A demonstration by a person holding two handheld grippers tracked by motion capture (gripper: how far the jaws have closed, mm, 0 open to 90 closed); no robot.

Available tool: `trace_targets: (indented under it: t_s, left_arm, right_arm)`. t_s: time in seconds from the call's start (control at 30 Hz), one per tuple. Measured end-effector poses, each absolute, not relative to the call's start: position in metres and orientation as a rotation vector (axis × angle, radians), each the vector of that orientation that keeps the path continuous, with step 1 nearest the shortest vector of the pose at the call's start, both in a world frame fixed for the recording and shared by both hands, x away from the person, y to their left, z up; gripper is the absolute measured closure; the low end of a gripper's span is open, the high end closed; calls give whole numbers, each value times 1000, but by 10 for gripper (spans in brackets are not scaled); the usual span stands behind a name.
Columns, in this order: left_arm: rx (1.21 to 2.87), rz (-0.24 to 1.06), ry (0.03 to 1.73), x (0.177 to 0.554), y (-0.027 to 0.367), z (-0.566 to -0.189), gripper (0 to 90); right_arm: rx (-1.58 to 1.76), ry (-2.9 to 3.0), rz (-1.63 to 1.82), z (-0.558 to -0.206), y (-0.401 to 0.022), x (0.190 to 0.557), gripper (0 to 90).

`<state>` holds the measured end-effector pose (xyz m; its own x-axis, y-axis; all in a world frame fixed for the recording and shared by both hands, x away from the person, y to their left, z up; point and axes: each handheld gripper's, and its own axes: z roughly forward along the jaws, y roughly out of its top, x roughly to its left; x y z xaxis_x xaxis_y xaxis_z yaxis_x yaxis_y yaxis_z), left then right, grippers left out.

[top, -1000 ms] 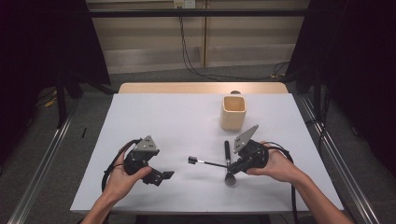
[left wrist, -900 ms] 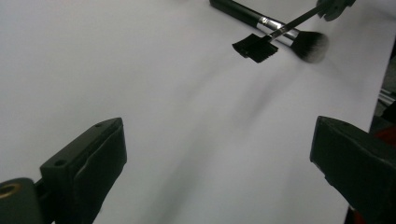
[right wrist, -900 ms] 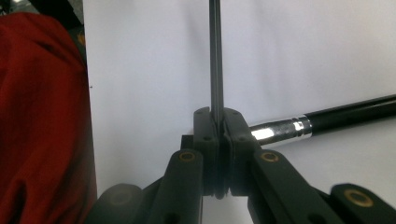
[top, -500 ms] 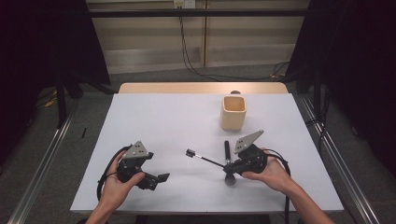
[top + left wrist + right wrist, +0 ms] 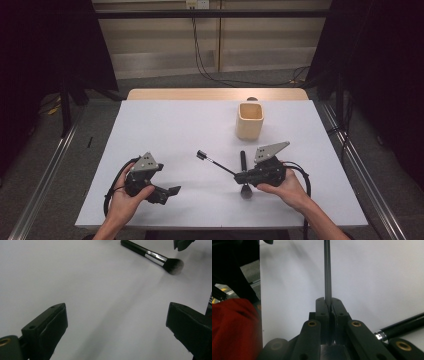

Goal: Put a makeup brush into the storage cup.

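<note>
My right gripper [image 5: 240, 176] is shut on the end of a thin black stick-like tool [image 5: 216, 163], whose small dark head points left over the white table [image 5: 175, 125]. In the right gripper view the jaws [image 5: 329, 302] pinch that thin rod [image 5: 327, 270], which runs straight ahead. A black makeup brush [image 5: 243, 172] lies flat just beside that gripper, bristles toward the near edge. Near the front left, my left gripper [image 5: 167, 192] is open and holds nothing. In the left gripper view its jaws [image 5: 120, 325] stand wide apart over bare table, with the brush [image 5: 152, 256] farther off.
A beige square cup [image 5: 249, 120] stands upright at the back right of the table. Cables trail from both grippers over the near edge. Dark curtains and metal floor rails flank the table.
The thin tool's head has swung a little toward the far side. My left hand has drawn slightly back toward the near edge.
</note>
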<state>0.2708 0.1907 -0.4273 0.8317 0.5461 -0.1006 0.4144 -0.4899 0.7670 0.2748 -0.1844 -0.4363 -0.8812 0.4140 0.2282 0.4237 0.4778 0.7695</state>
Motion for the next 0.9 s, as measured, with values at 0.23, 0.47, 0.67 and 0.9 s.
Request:
trace_targets:
  t_s: [0.23, 0.47, 0.67, 0.9]
  left_arm:
    - [2129, 217, 707, 268, 194, -428, 38]
    - [2119, 200, 702, 265, 193, -431, 38]
    - [2101, 241, 694, 265, 192, -431, 38]
    - [2068, 229, 680, 265, 185, -434, 38]
  right_arm:
    - [-751, -2699, -1457, -445, -183, 272, 859]
    - [-718, -2668, -1608, -442, -182, 270, 859]
    - [-713, -2655, -1673, -443, -184, 267, 859]
    - [-752, -2649, -1699, -443, -183, 268, 859]
